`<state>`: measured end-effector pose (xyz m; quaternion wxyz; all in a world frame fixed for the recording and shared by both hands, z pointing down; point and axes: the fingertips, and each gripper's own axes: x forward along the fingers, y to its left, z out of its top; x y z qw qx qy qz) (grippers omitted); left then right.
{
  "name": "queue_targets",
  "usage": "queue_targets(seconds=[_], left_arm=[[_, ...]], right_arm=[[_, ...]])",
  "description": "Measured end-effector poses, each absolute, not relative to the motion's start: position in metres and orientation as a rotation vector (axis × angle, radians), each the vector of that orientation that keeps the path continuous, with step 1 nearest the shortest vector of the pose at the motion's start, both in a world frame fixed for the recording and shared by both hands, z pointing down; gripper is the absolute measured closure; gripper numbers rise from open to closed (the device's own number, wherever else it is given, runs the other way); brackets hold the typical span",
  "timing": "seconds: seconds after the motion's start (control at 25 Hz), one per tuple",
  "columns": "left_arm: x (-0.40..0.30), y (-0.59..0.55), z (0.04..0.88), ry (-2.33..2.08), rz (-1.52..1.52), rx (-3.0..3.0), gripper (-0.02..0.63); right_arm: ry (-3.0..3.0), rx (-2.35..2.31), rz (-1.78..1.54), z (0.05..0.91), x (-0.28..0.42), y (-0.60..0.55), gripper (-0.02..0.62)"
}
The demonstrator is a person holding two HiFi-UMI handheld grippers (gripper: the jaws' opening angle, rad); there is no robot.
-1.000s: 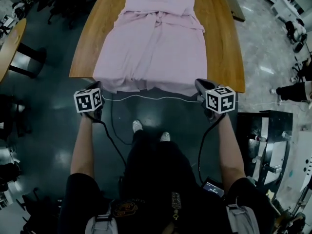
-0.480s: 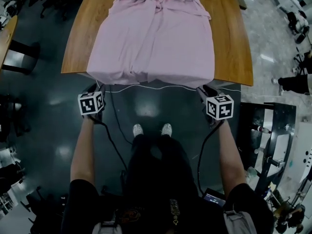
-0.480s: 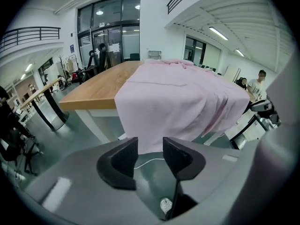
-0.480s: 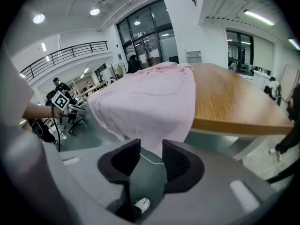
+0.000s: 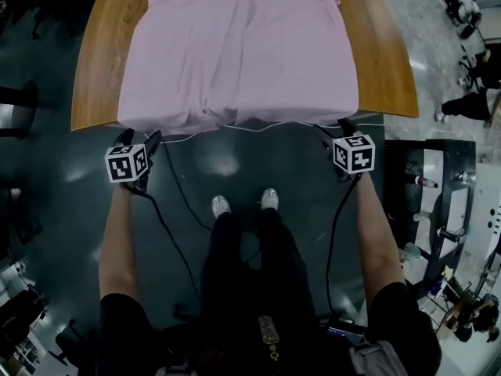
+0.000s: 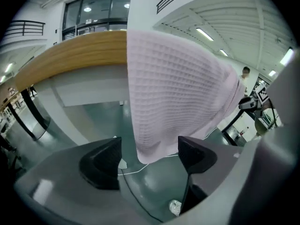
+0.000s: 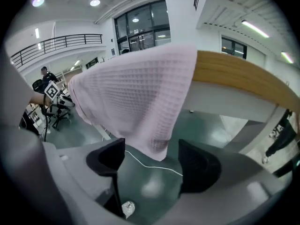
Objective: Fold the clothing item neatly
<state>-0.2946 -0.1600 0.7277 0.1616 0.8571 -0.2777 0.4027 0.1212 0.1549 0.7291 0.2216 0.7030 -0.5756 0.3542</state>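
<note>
A pink waffle-weave garment lies spread on the wooden table, its hem draped over the near edge. My left gripper hangs just below the hem's left corner and my right gripper just below the right corner. The left gripper has just been opening; the hem corner hangs between its jaws, clear of both pads. The right gripper has also just been opening, and the other corner dangles loose between its jaws. A thin white cord trails along the hem.
The table's edge runs above the left gripper, and the same edge shows above the right. A black cart stands close at the right. The person's feet and gripper cables are on the dark floor.
Both grippers have sunk from the hem corners to just below the table edge. Their jaws have opened and the hem now hangs free over the edge.
</note>
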Motion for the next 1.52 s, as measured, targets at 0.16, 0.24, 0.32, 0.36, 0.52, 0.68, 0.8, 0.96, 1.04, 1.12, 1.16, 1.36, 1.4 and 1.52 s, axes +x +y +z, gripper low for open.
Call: queue_targets(seconds=[0.16, 0.24, 0.32, 0.36, 0.52, 0.68, 0.8, 0.96, 1.04, 1.12, 1.16, 1.36, 1.4, 1.52], left_arm=[[-0.28, -0.16, 0.741, -0.722, 1.138, 2.503, 0.215], [-0.273, -0.157, 0.747, -0.688, 1.119, 2.526, 0.216], [-0.265, -0.156, 0.751, -0.669, 1.097, 2.556, 0.251], [-0.262, -0.157, 0.752, -0.673, 1.084, 2.573, 0.304], [-0.26, -0.152, 0.747, -0.694, 1.024, 2.606, 0.557], [-0.26, -0.122, 0.727, -0.585, 0.991, 2.601, 0.591], [-0.263, -0.095, 0.694, -0.519, 0.973, 2.605, 0.591], [-0.272, -0.067, 0.643, -0.485, 0.94, 2.587, 0.591], [-0.274, -0.058, 0.614, -0.464, 0.917, 2.592, 0.591], [-0.275, -0.055, 0.584, -0.46, 0.883, 2.608, 0.591], [-0.275, -0.055, 0.57, -0.464, 0.866, 2.617, 0.591], [-0.274, -0.064, 0.503, -0.513, 0.773, 2.669, 0.591], [-0.272, -0.069, 0.493, -0.53, 0.761, 2.678, 0.591], [-0.264, -0.083, 0.468, -0.589, 0.74, 2.696, 0.591]], right_arm=[[-1.572, 1.942, 0.96, 0.745, 0.139, 0.154, 0.245], [-1.611, 1.914, 0.93, 0.75, 0.138, 0.15, 0.247], [-1.664, 1.882, 0.9, 0.754, 0.132, 0.145, 0.247], [-1.686, 1.869, 0.888, 0.756, 0.129, 0.143, 0.25], [-1.712, 1.823, 0.827, 0.756, 0.119, 0.147, 0.532], [-1.802, 1.751, 0.863, 0.738, 0.094, 0.162, 0.58], [-1.873, 1.715, 0.857, 0.706, 0.072, 0.171, 0.58], [-1.944, 1.723, 0.855, 0.65, 0.048, 0.183, 0.58], [-1.975, 1.725, 0.836, 0.621, 0.042, 0.185, 0.58], [-2.006, 1.734, 0.805, 0.592, 0.041, 0.185, 0.58], [-2.02, 1.744, 0.786, 0.578, 0.041, 0.185, 0.58], [-2.074, 1.81, 0.685, 0.515, 0.063, 0.181, 0.58], [-2.085, 1.822, 0.667, 0.505, 0.069, 0.18, 0.58], [-2.121, 1.839, 0.611, 0.482, 0.087, 0.173, 0.58]])
